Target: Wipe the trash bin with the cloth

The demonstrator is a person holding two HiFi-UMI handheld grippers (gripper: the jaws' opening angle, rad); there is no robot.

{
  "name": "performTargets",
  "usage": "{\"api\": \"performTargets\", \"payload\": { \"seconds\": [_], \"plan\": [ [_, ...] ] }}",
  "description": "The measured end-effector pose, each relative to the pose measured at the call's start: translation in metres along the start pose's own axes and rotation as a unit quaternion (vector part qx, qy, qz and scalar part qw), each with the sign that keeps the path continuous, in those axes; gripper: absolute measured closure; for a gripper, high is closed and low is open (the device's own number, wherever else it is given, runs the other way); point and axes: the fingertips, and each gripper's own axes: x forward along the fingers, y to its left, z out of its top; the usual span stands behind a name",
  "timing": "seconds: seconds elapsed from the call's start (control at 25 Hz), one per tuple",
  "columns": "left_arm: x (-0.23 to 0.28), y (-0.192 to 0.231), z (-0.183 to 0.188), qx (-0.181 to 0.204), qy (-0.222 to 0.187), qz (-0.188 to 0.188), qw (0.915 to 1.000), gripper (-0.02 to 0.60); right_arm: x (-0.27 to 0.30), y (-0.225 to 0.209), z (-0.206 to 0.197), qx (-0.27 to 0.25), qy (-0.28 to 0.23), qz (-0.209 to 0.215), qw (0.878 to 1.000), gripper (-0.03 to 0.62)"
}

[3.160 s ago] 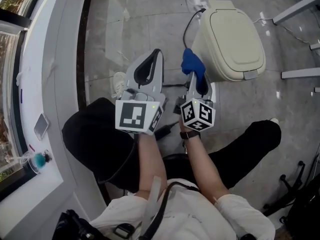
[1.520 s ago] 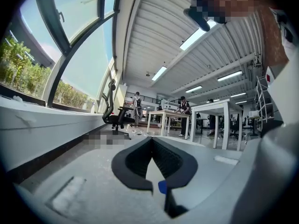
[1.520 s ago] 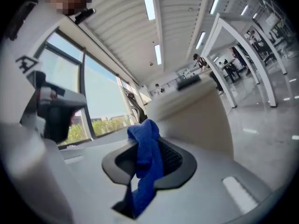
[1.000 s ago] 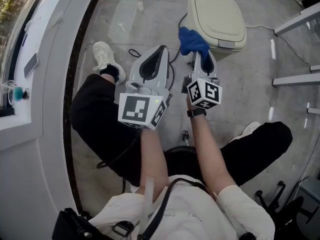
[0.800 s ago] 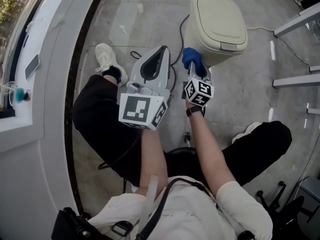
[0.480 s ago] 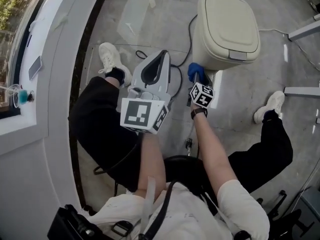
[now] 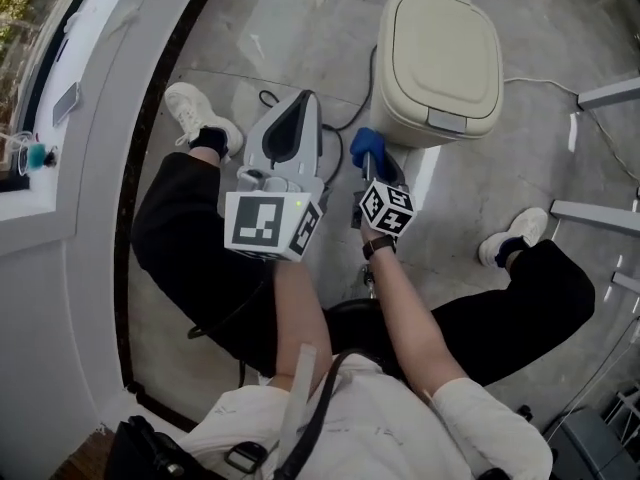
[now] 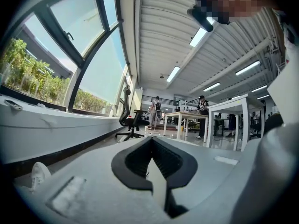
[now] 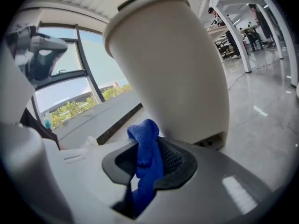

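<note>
Dropped from lid height to just beside the front wall of the trash bin (image 7: 440, 53), cloth (image 9: 145, 143) clamped in right claw (image 9: 148, 160), left claw (image 8: 152, 161) pressed together, empty, idle; mid-wipe seemingly, next wanting firm contact and a sweep.

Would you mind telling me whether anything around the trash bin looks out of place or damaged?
Nothing looks spilled or damaged: the trash bin stands upright with its lid closed, and the blue cloth is bunched in the right gripper. Only a black cable trailing over the floor beside the bin looks untidy.
</note>
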Motion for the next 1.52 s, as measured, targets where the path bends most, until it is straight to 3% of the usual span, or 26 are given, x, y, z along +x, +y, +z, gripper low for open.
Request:
{"api": "performTargets", "payload": {
  "seconds": [0.2, 0.4, 0.48, 0.56, 0.72, 0.88, 1.12, 1.36, 1.52],
  "plan": [
    [-0.022, -0.015, 0.017, -0.008, -0.038, 0.037, 0.9986, 0.584, -0.069, 0.053, 0.089, -0.038, -0.096, 0.102, 0.989, 0.526],
    [-0.039, -0.039, 0.032, 0.003, -0.058, 0.072, 0.9957, 0.584, -0.135, 0.107, 0.191, -0.06, -0.228, 0.189, 0.953, 0.528],
    [-0.042, -0.053, 0.03, 0.018, -0.05, 0.073, 0.9959, 0.584, -0.147, 0.108, 0.228, -0.06, -0.265, 0.193, 0.943, 0.531],
    [-0.045, -0.065, 0.024, 0.03, -0.039, 0.071, 0.9963, 0.584, -0.144, 0.095, 0.238, -0.059, -0.268, 0.179, 0.945, 0.533],
    [-0.044, -0.084, 0.007, 0.038, -0.027, 0.07, 0.9965, 0.584, -0.118, 0.064, 0.204, -0.059, -0.222, 0.161, 0.96, 0.533],
    [-0.041, -0.092, -0.009, 0.04, -0.014, 0.069, 0.9967, 0.584, -0.092, 0.048, 0.156, -0.093, -0.177, 0.157, 0.967, 0.533],
    [-0.04, -0.082, -0.028, 0.026, -0.004, 0.086, 0.996, 0.584, -0.026, -0.01, 0.067, -0.089, -0.055, 0.103, 0.989, 0.529],
    [-0.042, -0.075, -0.044, 0.018, 0.011, 0.102, 0.9946, 0.584, 0.021, -0.054, -0.001, -0.116, 0.043, 0.075, 0.989, 0.525],
    [-0.043, -0.076, -0.049, 0.018, 0.015, 0.109, 0.9938, 0.584, 0.032, -0.068, -0.019, -0.112, 0.079, 0.065, 0.988, 0.526]
  ]
}}
